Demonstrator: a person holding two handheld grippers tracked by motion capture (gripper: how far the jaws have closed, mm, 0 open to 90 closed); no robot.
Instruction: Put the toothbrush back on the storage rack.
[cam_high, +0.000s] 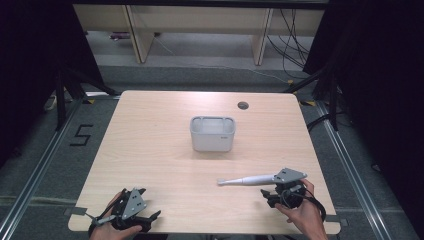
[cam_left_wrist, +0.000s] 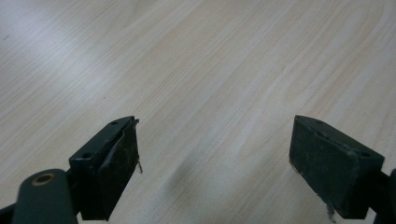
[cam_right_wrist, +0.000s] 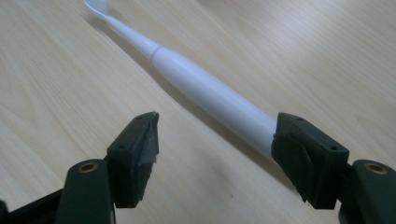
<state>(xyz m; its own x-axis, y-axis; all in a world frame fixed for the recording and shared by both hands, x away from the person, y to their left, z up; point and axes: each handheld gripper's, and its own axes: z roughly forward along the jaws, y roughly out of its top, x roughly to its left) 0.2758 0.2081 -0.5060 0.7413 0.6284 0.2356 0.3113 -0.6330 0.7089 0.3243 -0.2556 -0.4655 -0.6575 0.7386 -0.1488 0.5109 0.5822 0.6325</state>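
A white electric toothbrush (cam_high: 247, 180) lies flat on the wooden table (cam_high: 150, 150) at the front right, its head pointing left. My right gripper (cam_high: 270, 192) sits at the handle's right end. In the right gripper view the toothbrush (cam_right_wrist: 210, 95) runs from the upper left down to the right jaw, and the right gripper (cam_right_wrist: 215, 144) is open; the handle's end lies against or just behind that jaw, while the left jaw stands well away from it. My left gripper (cam_high: 147, 205) rests at the front left edge. In its own view the left gripper (cam_left_wrist: 215, 149) is open over bare wood.
A small white rectangular container (cam_high: 212, 134) stands near the table's middle. A round cable hole (cam_high: 243, 105) is at the back right. Dark curtains flank the table, and wooden furniture legs and cables lie on the floor beyond.
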